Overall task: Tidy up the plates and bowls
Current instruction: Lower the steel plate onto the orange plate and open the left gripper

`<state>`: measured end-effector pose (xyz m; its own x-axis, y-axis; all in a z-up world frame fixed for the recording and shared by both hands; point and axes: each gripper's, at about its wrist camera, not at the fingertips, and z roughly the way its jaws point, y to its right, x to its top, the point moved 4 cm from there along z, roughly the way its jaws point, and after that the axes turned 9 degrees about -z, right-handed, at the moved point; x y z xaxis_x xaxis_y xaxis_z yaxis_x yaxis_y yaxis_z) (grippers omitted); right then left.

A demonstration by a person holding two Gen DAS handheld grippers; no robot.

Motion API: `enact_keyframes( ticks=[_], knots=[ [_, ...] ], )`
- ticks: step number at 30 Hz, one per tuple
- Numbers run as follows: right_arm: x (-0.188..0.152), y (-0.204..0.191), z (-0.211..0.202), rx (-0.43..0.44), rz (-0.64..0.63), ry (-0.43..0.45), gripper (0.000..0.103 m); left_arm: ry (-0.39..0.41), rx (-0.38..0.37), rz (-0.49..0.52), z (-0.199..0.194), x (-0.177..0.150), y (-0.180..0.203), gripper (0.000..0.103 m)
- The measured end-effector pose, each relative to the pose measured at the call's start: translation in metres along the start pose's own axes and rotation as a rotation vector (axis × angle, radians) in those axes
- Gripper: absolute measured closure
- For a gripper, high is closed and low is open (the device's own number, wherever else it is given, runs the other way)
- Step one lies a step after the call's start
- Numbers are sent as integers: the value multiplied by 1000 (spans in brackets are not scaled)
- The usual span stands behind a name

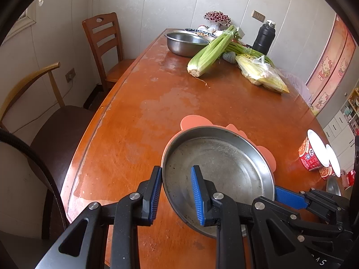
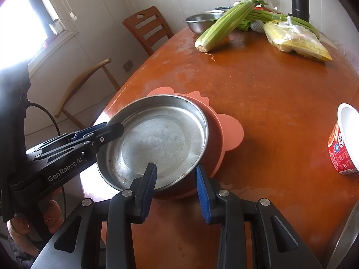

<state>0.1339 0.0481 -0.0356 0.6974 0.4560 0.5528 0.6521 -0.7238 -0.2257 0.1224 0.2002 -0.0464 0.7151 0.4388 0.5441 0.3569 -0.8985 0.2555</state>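
**Both grippers on the steel plate, stacked over the pink dish**

Closest in, the left gripper (image 1: 176,192) has its fingers clenched across the near-left rim of the steel plate (image 1: 224,163), one blue pad outside the wall and the other inside on the plate's floor. From the other side you can see that same gripper biting the rim edge-on. The right gripper (image 2: 176,179) straddles the near-right rim in the same way, one finger inside and one outside. I cannot tell whether its pads are actually pressing on the metal or just standing either side of it.

The steel plate is at the near end of the surface (image 1: 134,134), lying on a pink dish (image 1: 193,122) whose rounded lobes stick out behind and to the right of it. It looks slightly off-centre on the dish.

To my eye the step in hand is stacking, with the steel plate being set onto the pink dish. Next would be freeing both sets of fingers and backing them away along the rim without dragging the plate.

The steel bowl (image 1: 186,42) at the far end, beside the celery (image 1: 211,51), looks like the next piece to gather, and reaching it means going past the noodle cups (image 1: 311,154)
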Motion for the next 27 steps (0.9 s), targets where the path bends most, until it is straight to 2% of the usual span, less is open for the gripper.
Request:
enact_keyframes(
  ticks=[9,16,20,22,27],
  knots=[
    [4,2,-6,-29,-14,32,65,1,-4,1,2,1,0,77],
    [4,-1,0,-53,-42,22,62,-2,-8,-2,3,0,0,76],
    [5,-2,-7,-57,-56,56,60,3,-14,4,2,1,1,76],
    [5,-3,-11,-63,-64,72,56,6,-12,6,1,1,2,76],
    [5,-6,-16,-55,-73,87,54,9,-13,4,-1,1,2,76]
  ],
)
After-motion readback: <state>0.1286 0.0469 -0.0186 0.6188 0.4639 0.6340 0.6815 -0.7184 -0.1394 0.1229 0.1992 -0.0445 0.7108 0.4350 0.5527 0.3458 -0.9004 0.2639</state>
